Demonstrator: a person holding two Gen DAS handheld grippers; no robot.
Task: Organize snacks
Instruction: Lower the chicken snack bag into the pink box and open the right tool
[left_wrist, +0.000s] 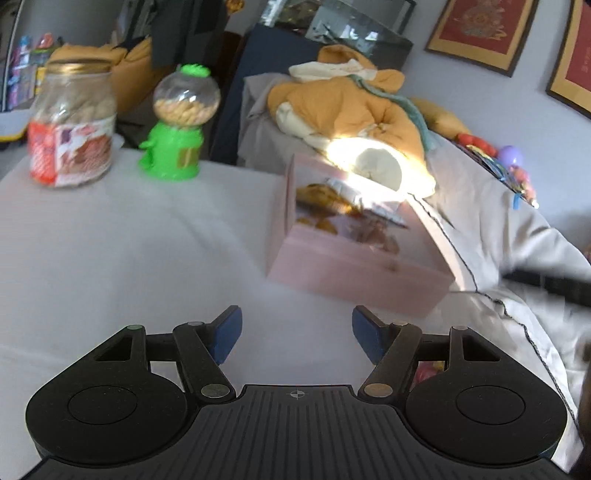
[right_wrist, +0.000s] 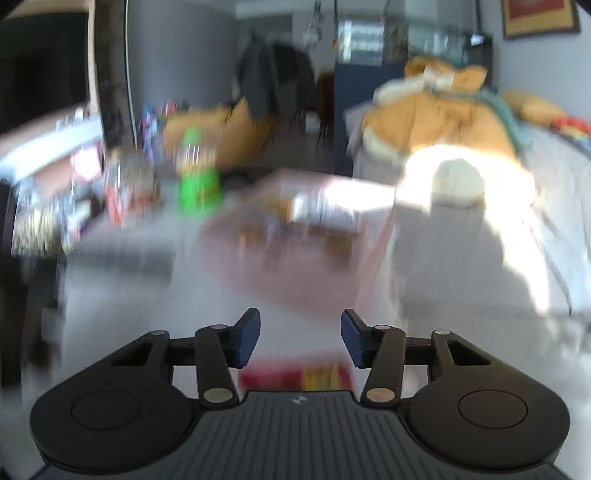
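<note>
Snacks are seen spread over a white-covered table (left_wrist: 110, 236). Pink biscuit box (left_wrist: 354, 247) taken as landmark — it lies flat near the table's right edge, lid printed with pastries, a patch of sunlight across its far end.

Left of the box and farther back, a green gumball-style dispenser (left_wrist: 173, 125) stands upright, its clear globe partly filled with tan nuts or candies. Left of the dispenser, well apart from the box, a glass jar (left_wrist: 72, 125) with a gold lid and red label is seen upright, filled with pale round snacks.

Behind the box, an orange and cream bundle of cloth (left_wrist: 351, 107) is heaped on grey upholstery.

Left gripper (left_wrist: 297, 334): jaws spread wide, nothing held, hovering over bare cloth just short of the box's near corner.

Right gripper (right_wrist: 300, 339): jaws likewise wide apart, nothing between them. Right wrist view is heavily smeared; the box (right_wrist: 295, 236) is made out ahead of the fingers, and a red and yellow packet (right_wrist: 295, 374) — details unreadable — lies under the gripper, nearer than the box.
</note>
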